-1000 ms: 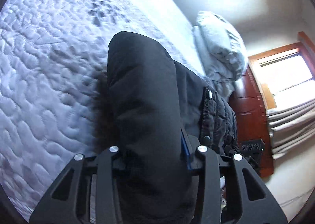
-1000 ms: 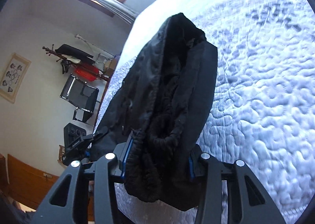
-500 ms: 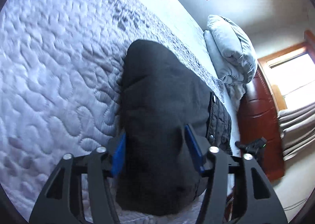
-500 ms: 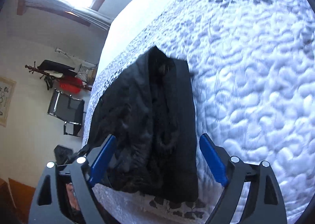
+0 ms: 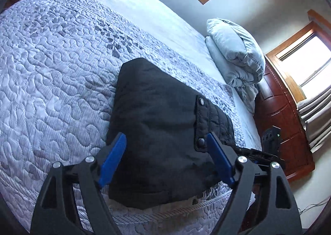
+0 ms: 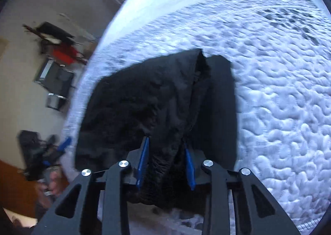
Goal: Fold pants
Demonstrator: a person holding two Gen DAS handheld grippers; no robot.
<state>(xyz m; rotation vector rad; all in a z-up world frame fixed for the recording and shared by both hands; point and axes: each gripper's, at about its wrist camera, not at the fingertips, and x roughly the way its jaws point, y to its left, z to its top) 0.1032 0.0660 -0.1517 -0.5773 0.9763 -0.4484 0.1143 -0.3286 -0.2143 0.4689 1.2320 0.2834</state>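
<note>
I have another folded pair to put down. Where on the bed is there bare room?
The widest bare quilt lies left of the black pants, running to the far edge. A narrower strip lies between the pants and the pillows. The near edge is crowded: pants, open left gripper, and right gripper shut on them.

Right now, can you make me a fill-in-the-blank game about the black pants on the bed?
1. The black pants lie folded on the ___.
2. The left gripper is ___, its blue pads apart.
3. The right gripper pinches the ___.
4. Near the wooden headboard sits a pale ___.

Missing words: bed; open; pants; pillow
</note>
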